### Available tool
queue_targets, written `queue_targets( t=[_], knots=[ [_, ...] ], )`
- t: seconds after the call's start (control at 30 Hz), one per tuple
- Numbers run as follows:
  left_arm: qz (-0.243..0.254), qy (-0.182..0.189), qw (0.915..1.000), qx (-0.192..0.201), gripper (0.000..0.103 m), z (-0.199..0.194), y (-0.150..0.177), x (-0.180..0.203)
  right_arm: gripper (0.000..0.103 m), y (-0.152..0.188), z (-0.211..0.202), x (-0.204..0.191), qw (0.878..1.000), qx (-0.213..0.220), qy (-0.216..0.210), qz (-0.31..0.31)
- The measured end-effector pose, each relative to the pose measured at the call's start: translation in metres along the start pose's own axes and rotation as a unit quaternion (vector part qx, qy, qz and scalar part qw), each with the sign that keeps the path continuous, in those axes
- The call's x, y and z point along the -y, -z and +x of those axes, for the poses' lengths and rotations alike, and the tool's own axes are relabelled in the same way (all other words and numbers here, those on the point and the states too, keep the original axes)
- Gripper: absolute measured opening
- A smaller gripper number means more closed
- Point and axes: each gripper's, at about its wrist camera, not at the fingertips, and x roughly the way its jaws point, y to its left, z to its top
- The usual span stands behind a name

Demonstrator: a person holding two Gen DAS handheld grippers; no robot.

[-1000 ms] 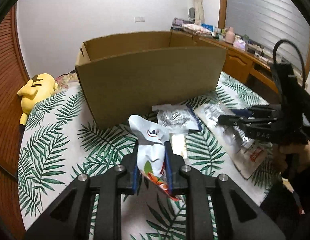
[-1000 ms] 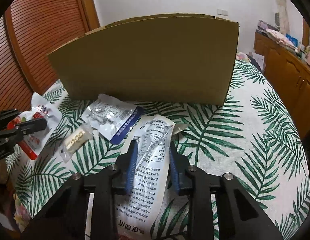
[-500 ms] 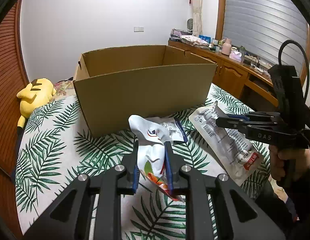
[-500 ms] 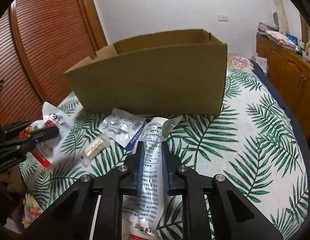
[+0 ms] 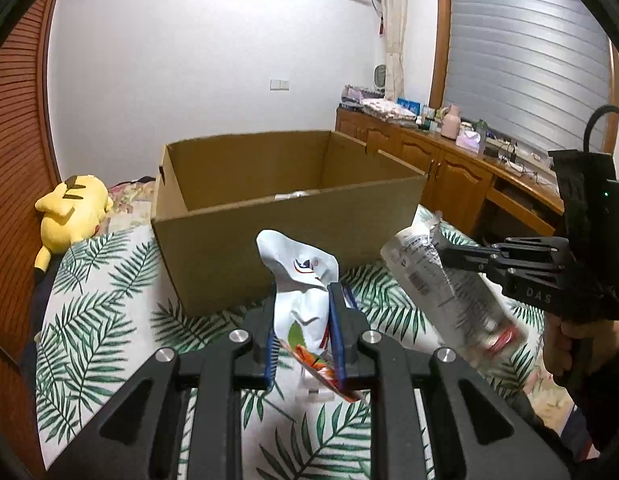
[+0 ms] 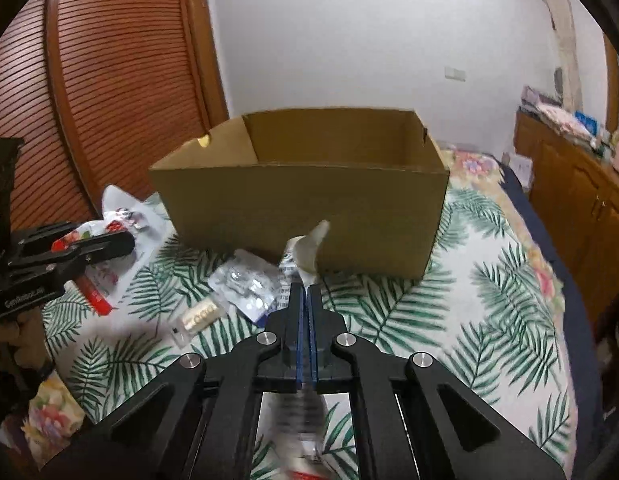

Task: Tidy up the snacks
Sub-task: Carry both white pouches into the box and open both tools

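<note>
Evidently both grippers carry packets off the bed toward the open box (image 5: 285, 216) beyond: the left gripper (image 5: 303, 332) pinches a white snack bag (image 5: 299, 300). The right gripper (image 6: 308, 320) is clamped fully on a long clear packet (image 5: 441, 280), while two more packets (image 6: 245, 284) lie near the box

1. White snack bag (image 5: 299, 304), crumpled, fruit print: upright, pinched in left tool (image 5: 302, 322).
2. Long clear packet (image 5: 441, 280), printed text: tilted, clamped in right tool (image 6: 308, 300).
3. Cardboard box (image 6: 305, 196): open-topped, on bed.
4. Foil pouch (image 6: 247, 286) and small pale pkt (image 6: 199, 317): flat on bed, before box.
</note>
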Motion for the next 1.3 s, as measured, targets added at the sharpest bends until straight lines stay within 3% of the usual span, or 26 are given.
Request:
queue_targets(
  t=[0.33, 0.77, 1.03, 1.3],
  knots=[
    [0.001, 0.007, 0.9997, 0.024, 0.019, 0.001, -0.022, 0.002, 0.0, -0.02, -0.01, -0.006, 0.999, 0.009, 0.013, -0.044],
    [0.014, -0.011, 0.9973, 0.071, 0.019, 0.015, -0.09, -0.014, 0.0, -0.119, -0.042, -0.012, 0.989, 0.099, 0.042, -0.103],
    [0.006, -0.025, 0.9975, 0.066, 0.019, 0.049, -0.115, -0.038, 0.0, -0.166, -0.011, -0.015, 0.983, 0.114, 0.061, -0.13],
    [-0.006, -0.028, 0.9984, 0.049, 0.019, 0.084, -0.115, -0.05, 0.0, -0.18, 0.036, -0.006, 0.983, 0.104, 0.071, -0.134]
  ],
)
